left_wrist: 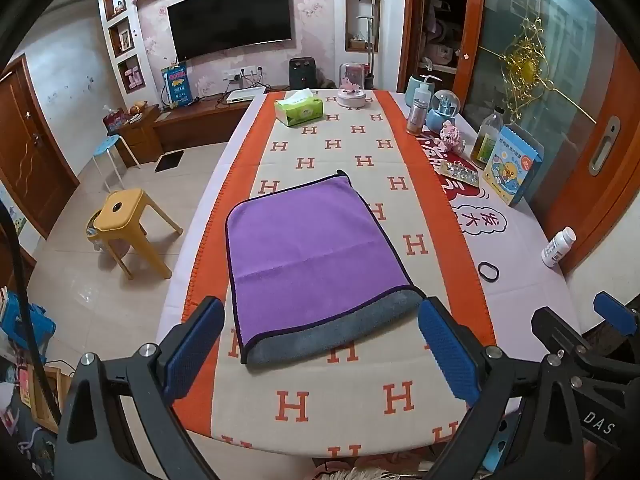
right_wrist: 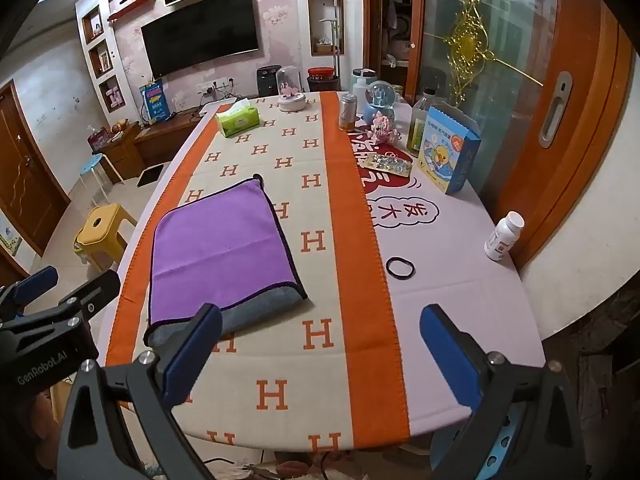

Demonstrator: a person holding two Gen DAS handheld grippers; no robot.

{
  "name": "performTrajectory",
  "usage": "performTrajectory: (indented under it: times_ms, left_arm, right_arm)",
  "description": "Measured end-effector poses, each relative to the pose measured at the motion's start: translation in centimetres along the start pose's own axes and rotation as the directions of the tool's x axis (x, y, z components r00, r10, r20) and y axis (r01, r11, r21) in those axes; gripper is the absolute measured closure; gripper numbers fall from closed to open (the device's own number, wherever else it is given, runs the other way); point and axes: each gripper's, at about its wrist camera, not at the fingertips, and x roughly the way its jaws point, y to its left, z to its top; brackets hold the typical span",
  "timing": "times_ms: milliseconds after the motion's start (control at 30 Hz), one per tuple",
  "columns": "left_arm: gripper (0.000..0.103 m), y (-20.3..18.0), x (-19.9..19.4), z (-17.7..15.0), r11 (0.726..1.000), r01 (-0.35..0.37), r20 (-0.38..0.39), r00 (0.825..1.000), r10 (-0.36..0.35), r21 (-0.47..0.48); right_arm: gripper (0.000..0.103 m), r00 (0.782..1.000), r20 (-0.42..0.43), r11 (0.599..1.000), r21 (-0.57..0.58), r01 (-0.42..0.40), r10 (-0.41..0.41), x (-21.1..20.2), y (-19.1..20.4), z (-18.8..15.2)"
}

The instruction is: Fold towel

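Purple towel [left_wrist: 308, 240] lying flat on the H-patterned runner [left_wrist: 332, 396] in the left wrist view, folded over so a grey underside strip peeks out along the near edge, dark piping around the border. Left gripper [left_wrist: 320, 354] poised just short of that near edge, blue-padded fingers [left_wrist: 192, 354] spread wide, nothing between them, one pad off each near corner of the towel. Green tissue box [left_wrist: 299, 110] and glass-domed ornament [left_wrist: 352, 84] at the far end of the surface [left_wrist: 520, 248]; black hair tie [left_wrist: 488, 271] and white pill bottle [left_wrist: 558, 246] off to the right, well apart from the towel; part of the right gripper showing at the right edge. Same towel [right_wrist: 222, 248] left of centre in the right wrist view, resting on the runner [right_wrist: 276, 360], grey strip toward the camera. Right gripper [right_wrist: 320, 354] over bare runner, fingers [right_wrist: 450, 354] wide apart and empty, left pad just beside the towel's near grey edge. Hair tie [right_wrist: 400, 269] near the orange band, pill bottle [right_wrist: 504, 236] beyond it, blue duck box [right_wrist: 448, 154] farther back. Left gripper [right_wrist: 64, 280] visible at the left edge.
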Motion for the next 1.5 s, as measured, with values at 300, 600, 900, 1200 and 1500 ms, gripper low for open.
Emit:
performTrajectory:
  times_ms: [300, 600, 900, 1200, 1500]
  left_arm:
    - [0.006, -0.1, 0.0, -0.2, 1.000, -0.002, -0.002, 1.000, 0.002, -0.003]
    - [0.006, 0.2, 0.5, 0.4, 1.000, 0.002, -0.012, 1.000, -0.002, -0.006]
    - [0.006, 0.6, 0.5, 0.4, 1.000, 0.004, -0.011, 1.000, -0.004, -0.006]
    - [0.006, 0.6, 0.5, 0.3, 1.000, 0.004, -0.010, 1.000, -0.004, -0.006]
    - [0.006, 0.5, 0.4, 0.4, 1.000, 0.004, -0.008, 1.000, -0.004, -0.007]
  right_arm:
    - [0.003, 1.000, 0.001, 1.000, -0.001, -0.003, 0.003, 0.0, 0.0, 0.0]
    - [0.003, 1.000, 0.006, 1.000, -0.003, -0.001, 0.001, -0.8, 0.5, 0.6]
    - [0.003, 1.000, 0.009, 1.000, -0.004, -0.002, 0.002, -0.9, 0.7, 1.2]
    - [0.003, 1.000, 0.013, 1.000, -0.003, -0.002, 0.002, -0.9, 0.8, 0.9]
    - [0.003, 1.000, 0.016, 1.000, -0.004, -0.003, 0.003, -1.1, 1.0, 1.3]
